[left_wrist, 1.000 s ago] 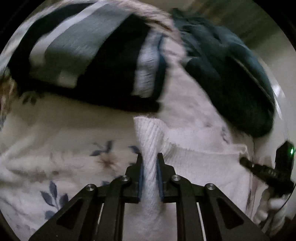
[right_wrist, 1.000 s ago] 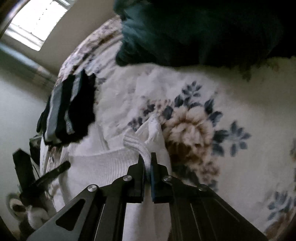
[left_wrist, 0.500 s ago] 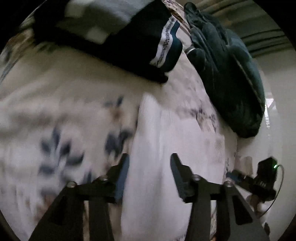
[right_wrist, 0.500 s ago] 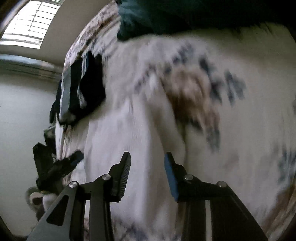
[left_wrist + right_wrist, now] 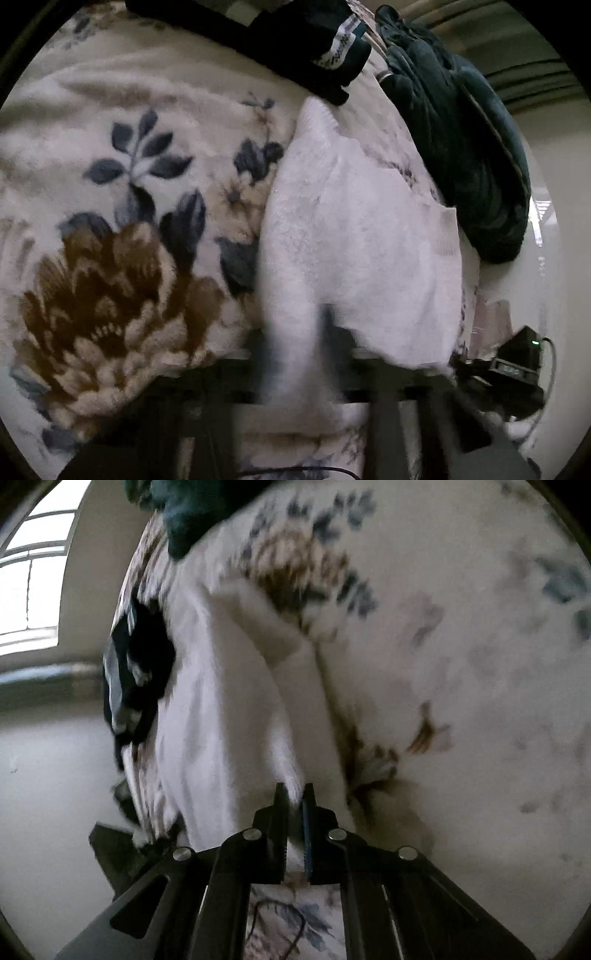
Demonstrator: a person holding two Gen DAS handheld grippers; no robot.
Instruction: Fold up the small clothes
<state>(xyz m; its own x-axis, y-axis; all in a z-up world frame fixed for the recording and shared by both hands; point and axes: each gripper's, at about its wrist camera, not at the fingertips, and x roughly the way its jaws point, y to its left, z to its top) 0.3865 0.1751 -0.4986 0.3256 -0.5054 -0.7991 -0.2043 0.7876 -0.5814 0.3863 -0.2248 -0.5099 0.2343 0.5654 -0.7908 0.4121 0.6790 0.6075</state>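
A white knitted garment (image 5: 354, 236) lies folded on a floral blanket (image 5: 110, 192). My left gripper (image 5: 295, 332) is motion-blurred at the garment's near edge, with white cloth between its fingers; whether the jaws are closed is unclear. In the right wrist view the same garment (image 5: 221, 709) runs up the frame. My right gripper (image 5: 294, 797) is shut on its near edge. The left gripper (image 5: 122, 834) shows dark at the lower left.
A dark striped folded garment (image 5: 314, 40) lies beyond the white one, also seen in the right wrist view (image 5: 133, 672). A dark teal garment (image 5: 472, 147) is heaped at the right, near the blanket's edge. The right gripper (image 5: 517, 362) sits at lower right.
Both grippers released the garment's far edge, opened, and pulled back to its near edge. The right one has shut on it again; the left is closing around it in blur.
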